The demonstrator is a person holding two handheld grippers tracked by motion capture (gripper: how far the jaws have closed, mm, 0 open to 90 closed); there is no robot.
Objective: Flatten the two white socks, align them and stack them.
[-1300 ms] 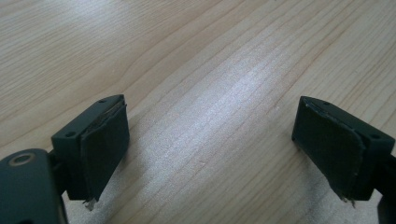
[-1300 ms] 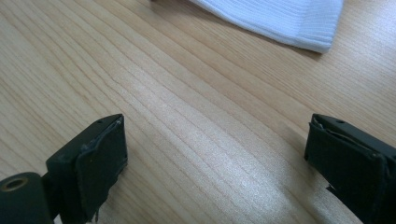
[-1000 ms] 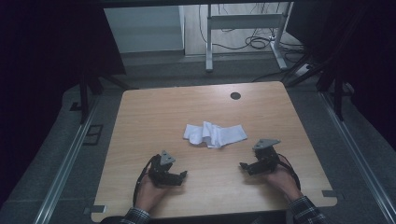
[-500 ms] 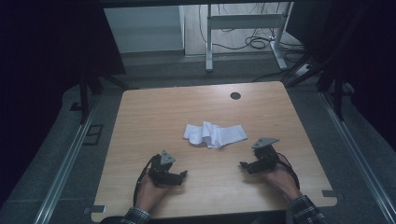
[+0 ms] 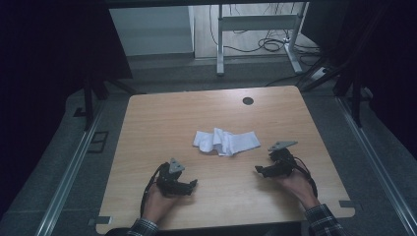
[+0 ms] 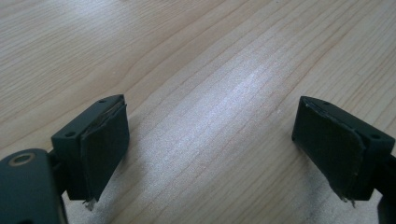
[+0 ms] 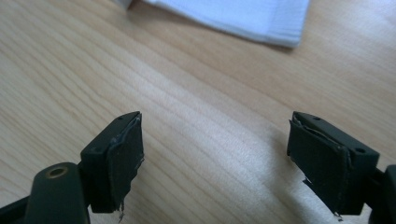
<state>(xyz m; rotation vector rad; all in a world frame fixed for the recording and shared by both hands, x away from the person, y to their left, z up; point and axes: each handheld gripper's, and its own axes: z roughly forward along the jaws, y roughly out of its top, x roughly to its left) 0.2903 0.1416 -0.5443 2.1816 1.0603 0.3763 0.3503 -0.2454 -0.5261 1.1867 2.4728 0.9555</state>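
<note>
Near the counter's front edge, right of centre, the right hand-held gripper (image 5: 263,170) rests low over the wood in the person's right hand (image 5: 295,184), jaws pointing toward the left side of the counter. Jaws stand well apart, nothing between them, bare wood under the gap in the right gripper view; they have just been closing a bit, no grip on anything. Grey three-cornered plate sits on top, cable trails back along the wrist to a plaid sleeve (image 5: 322,221).

Left hand-held gripper (image 5: 189,184) sits near the front edge too, left of centre, held by the left hand (image 5: 157,201), jaws pointing right toward the other one. Jaws wide apart, empty, only wood grain between the pads (image 6: 105,149) in the left gripper view. The two hand-held grippers are well apart, facing each other across bare wood.

White cloth (image 5: 225,140) lies crumpled around the middle of the counter (image 5: 162,123), flat on the wood, farther from the front edge than both hands. Left part bunched in folds, right part smoother and flatter. It is nearer the right hand-held gripper, not touching it; its folded edge (image 7: 233,18) shows at the top of the right gripper view, beyond the jaws.

Small dark round hole (image 5: 248,101) sits near the far edge, right of centre. Beyond the far edge, grey floor, a metal frame (image 5: 255,29) and cables (image 5: 275,46).
</note>
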